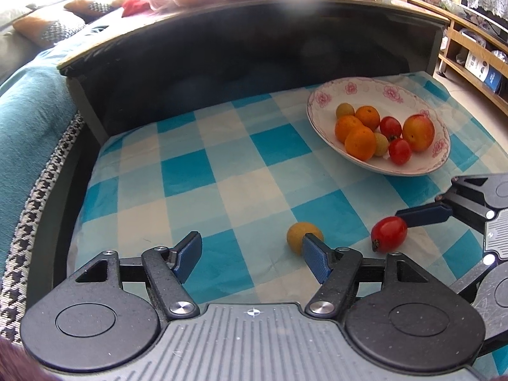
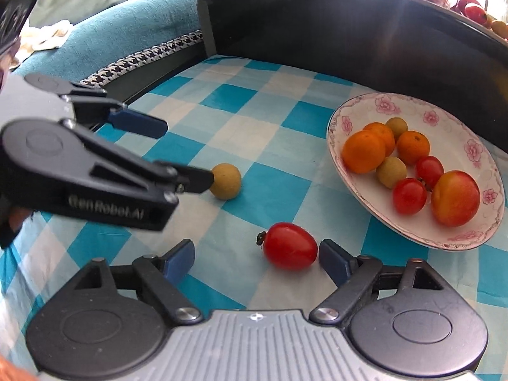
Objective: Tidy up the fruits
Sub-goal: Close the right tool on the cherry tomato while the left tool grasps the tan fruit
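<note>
Checked tablecloth (image 2: 254, 120) fills both views, with the flowered plate (image 2: 358, 111) at the right of each frame, already holding oranges, small tomatoes, pale round fruits and one larger red-yellow fruit. Two fruits lie loose on the cloth, near the plate but apart from it. Right gripper (image 2: 255, 258), bottom of its own view: jaws spread wide, with the tomato (image 2: 290, 246) lying between them, close against the right-hand finger, unheld. Left gripper (image 1: 250, 255), bottom of its own view: jaws likewise wide and empty; the yellow fruit (image 1: 301, 236) sits just beyond its right-hand finger, outside the gap. Judged best practice: centre each fruit between the fingers before closing, and squeeze gently, since round fruit tends to roll aside.
</note>
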`<state>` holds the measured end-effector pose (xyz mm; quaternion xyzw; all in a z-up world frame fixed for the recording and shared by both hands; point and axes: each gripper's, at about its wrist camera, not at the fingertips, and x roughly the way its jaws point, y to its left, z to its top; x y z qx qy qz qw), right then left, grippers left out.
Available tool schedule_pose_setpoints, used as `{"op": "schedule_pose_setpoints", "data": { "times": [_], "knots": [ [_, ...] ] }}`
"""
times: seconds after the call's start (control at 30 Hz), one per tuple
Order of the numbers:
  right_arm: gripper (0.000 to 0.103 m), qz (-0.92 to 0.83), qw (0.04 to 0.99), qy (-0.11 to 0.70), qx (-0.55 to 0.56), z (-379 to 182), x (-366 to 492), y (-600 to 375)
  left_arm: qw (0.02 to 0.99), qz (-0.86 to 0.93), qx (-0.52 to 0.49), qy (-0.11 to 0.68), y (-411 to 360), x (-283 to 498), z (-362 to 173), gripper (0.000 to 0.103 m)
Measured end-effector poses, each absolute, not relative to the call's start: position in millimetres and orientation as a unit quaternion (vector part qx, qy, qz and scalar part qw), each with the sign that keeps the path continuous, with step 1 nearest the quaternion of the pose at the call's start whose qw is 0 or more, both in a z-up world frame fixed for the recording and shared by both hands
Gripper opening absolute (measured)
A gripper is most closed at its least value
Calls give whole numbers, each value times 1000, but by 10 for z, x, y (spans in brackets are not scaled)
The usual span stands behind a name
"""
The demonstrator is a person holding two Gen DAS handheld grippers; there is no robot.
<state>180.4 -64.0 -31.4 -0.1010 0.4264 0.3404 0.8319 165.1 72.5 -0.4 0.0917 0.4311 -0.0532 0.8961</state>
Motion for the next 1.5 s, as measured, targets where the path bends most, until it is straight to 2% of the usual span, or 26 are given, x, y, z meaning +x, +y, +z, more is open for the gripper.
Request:
{"op": "schedule_pose_setpoints", "data": {
  "times": [0.13,0.2,0.27,0.37,0.6,0.93,1.0,1.27,1.37,1.5],
  "knots": [
    [91,346,832,426,-78,-319,1816,-688,897,-51,88,430,758,1645,14,77],
    [80,332,841,418,-89,-322,1796,-686,897,-52,87,430,764,1642,14,78],
    [57,313,850,409,-112,-301,1778,-664,897,-53,87,431,762,1641,13,78],
    [40,301,853,411,-111,-274,1821,-687,896,-56,89,431,744,1641,5,78],
    [38,287,853,408,-153,-245,1773,-692,892,-73,90,437,645,1688,-109,78],
    [38,273,849,428,-146,-3,1509,-1072,894,-88,91,429,491,1775,-229,75],
    [38,269,850,430,-143,51,1453,-1129,893,-87,95,432,478,1775,-266,63],
    [38,267,854,429,-124,213,1282,-1267,892,-91,75,436,471,1764,-261,39],
    [38,263,856,430,-116,225,1240,-1320,890,-96,89,437,433,1621,-267,39],
    [38,256,858,433,-108,207,1180,-1403,889,-91,87,440,406,1460,-258,34]
  ]
}}
